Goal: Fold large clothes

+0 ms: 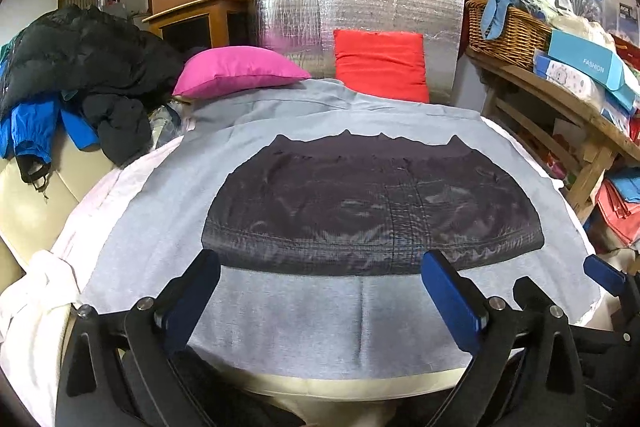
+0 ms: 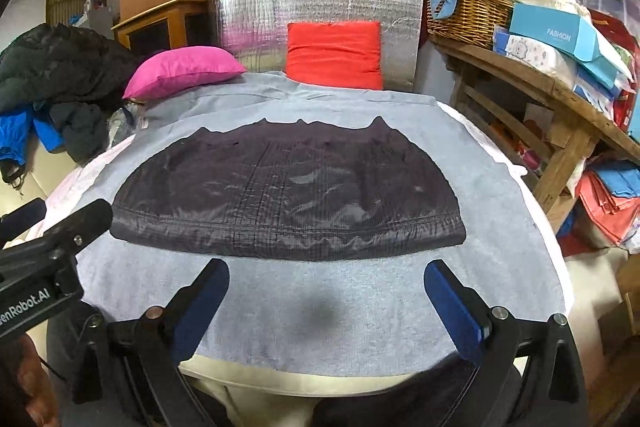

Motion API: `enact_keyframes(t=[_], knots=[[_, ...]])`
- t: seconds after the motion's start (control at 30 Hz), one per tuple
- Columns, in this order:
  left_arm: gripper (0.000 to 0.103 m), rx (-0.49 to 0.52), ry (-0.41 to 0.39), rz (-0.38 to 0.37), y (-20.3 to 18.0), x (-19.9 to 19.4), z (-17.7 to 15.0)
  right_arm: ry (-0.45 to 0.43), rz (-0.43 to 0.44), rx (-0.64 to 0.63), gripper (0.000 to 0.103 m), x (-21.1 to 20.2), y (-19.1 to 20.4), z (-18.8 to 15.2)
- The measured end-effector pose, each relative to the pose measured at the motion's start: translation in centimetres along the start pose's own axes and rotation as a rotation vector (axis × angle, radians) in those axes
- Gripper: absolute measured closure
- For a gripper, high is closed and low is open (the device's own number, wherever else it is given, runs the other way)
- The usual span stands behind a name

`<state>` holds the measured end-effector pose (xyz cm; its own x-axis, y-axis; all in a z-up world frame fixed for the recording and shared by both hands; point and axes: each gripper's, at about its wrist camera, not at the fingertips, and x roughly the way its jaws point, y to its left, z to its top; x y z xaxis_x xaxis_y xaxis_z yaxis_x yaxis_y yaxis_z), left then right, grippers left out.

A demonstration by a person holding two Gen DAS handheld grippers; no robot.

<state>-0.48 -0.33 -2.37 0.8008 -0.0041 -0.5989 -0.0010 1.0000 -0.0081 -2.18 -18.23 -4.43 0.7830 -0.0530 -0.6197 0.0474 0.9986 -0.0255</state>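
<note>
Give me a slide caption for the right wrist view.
Open right claw hovering above a flat grey cloth bearing a folded dark quilted garment, pink pillow and red cushion behind.

Grey cloth [image 2: 320,291] bare in front, dark garment [image 2: 288,191] mid, pillows [image 2: 334,53] blocking far edge, basket [image 2: 468,15] rt

Dim indoor light, soft shadows, sharp centre, strong fisheye bending, dark corners

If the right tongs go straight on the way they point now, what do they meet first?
Most likely the grey cloth spread just ahead, before the dark garment lying on it. The right tongs stand open and empty, tilted downward over that cloth. Depth is hard to judge in this fisheye view.
</note>
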Motion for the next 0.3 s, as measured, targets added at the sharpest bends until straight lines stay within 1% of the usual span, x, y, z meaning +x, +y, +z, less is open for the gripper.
enact_keyframes(t=[0.17, 0.3], knots=[[0.002, 0.011, 0.008, -0.004, -0.20, 0.19, -0.29, -0.003, -0.004, -0.007, 0.003, -0.09, 0.00, 0.05], [0.002, 0.016, -0.001, -0.011, -0.21, -0.06, -0.37, -0.006, -0.008, -0.006, 0.003, -0.14, -0.09, 0.10]])
